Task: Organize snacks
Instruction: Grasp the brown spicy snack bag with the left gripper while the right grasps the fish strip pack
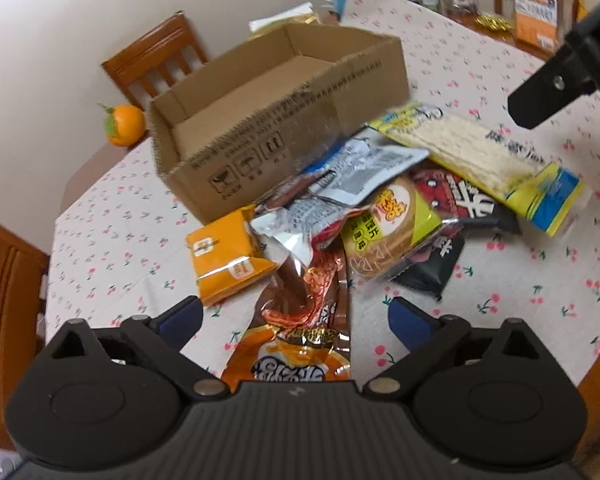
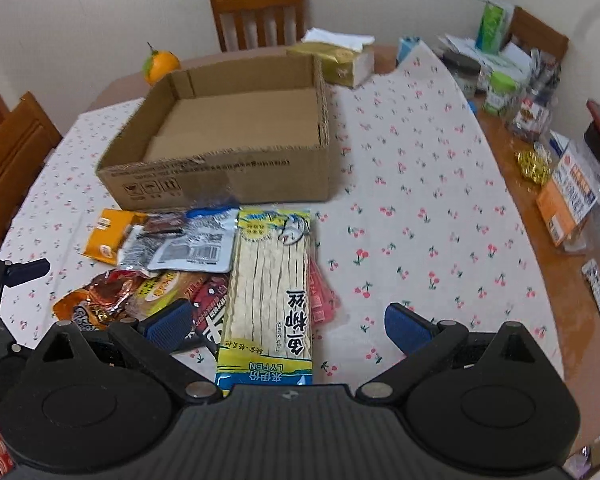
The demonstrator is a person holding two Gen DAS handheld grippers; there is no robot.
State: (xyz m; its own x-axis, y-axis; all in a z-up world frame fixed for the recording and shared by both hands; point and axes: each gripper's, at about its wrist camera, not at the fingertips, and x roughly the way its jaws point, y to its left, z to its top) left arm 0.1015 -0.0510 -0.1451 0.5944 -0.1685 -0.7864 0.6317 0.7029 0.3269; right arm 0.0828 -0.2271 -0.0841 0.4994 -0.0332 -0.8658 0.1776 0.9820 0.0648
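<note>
An empty cardboard box (image 1: 284, 120) (image 2: 236, 136) stands on the cherry-print tablecloth, with a heap of snack packets in front of it. My left gripper (image 1: 296, 320) is open, its blue pads either side of a brown and orange foil packet (image 1: 300, 332) without touching it. An orange packet (image 1: 224, 256) lies to its left, and a round cake packet (image 1: 392, 232) to its right. My right gripper (image 2: 288, 324) is open over a long yellow fish-snack packet (image 2: 272, 292) (image 1: 480, 160), which lies between the fingers untouched. Its tip (image 1: 548, 92) shows in the left wrist view.
An orange fruit (image 2: 160, 66) sits behind the box, beside a tissue box (image 2: 336, 60). Jars, boxes and gold trinkets (image 2: 534, 164) crowd the bare wooden table edge at the right. Wooden chairs (image 2: 256, 8) stand around the table.
</note>
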